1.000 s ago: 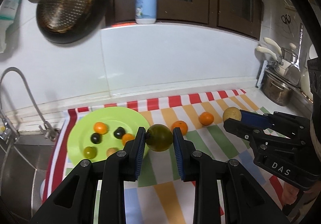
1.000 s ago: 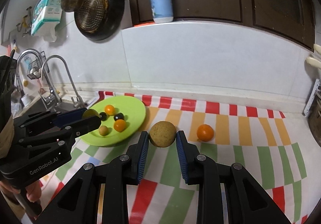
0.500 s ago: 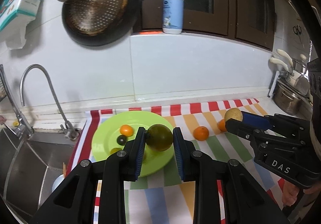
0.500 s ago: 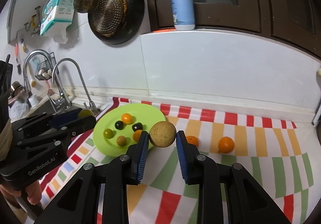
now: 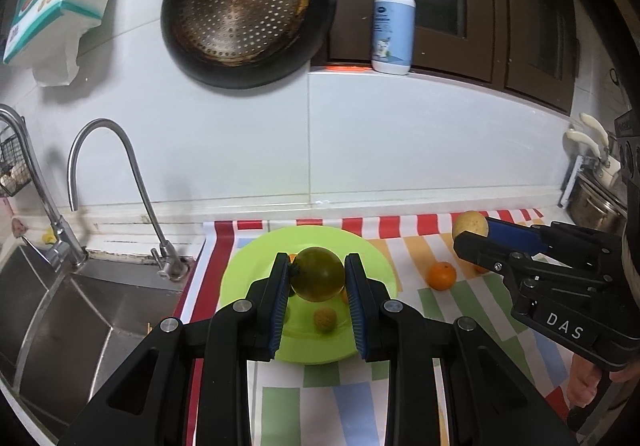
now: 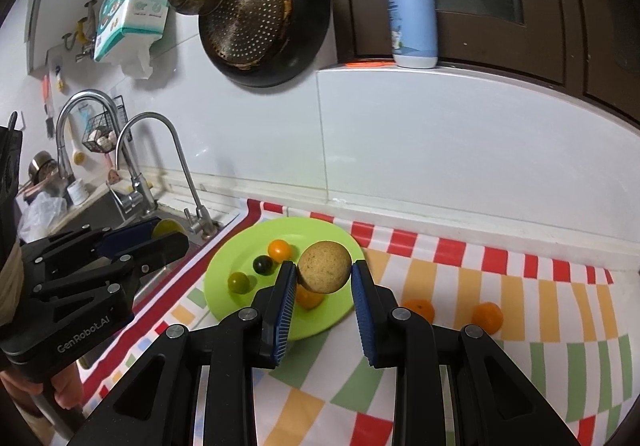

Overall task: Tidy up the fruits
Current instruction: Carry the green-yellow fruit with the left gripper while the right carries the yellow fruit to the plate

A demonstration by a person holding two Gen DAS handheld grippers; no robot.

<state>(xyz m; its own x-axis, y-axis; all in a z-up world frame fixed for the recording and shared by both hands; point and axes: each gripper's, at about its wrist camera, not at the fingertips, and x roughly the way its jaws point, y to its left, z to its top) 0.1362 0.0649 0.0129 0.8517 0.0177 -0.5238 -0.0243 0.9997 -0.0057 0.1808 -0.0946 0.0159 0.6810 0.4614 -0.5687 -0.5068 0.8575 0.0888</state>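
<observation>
The left gripper (image 5: 318,278) is clenched on a dark green fruit (image 5: 318,273), its blue pads pressed against both sides, and holds it in the air above the lime-green plate (image 5: 376,258). The right gripper (image 6: 324,276) grips a speckled tan fruit (image 6: 324,266) the same way, above the plate's right half.

The plate sits on a striped cloth (image 6: 460,330) spread over the tabletop, right beside the sink (image 5: 60,310). In the right wrist view, the plate carries a small orange fruit (image 6: 279,249), a black one (image 6: 263,265) and a small green one (image 6: 238,282), set close together on its left half. Another orange fruit (image 6: 308,296) lies partly hidden behind the tan fruit and the gripper's left finger. The left wrist view shows one more small tan fruit (image 5: 324,319) near the plate's front edge.

Two oranges remain on the cloth to the right of the plate, near each other but apart — one (image 6: 418,308) closer to the plate, the other (image 6: 487,317) further right.

A curved faucet (image 5: 116,182) rises at the sink's back edge. On the wall above hangs a dark pan (image 5: 244,6), and a pump bottle (image 5: 393,30) stands on the ledge to its right.
</observation>
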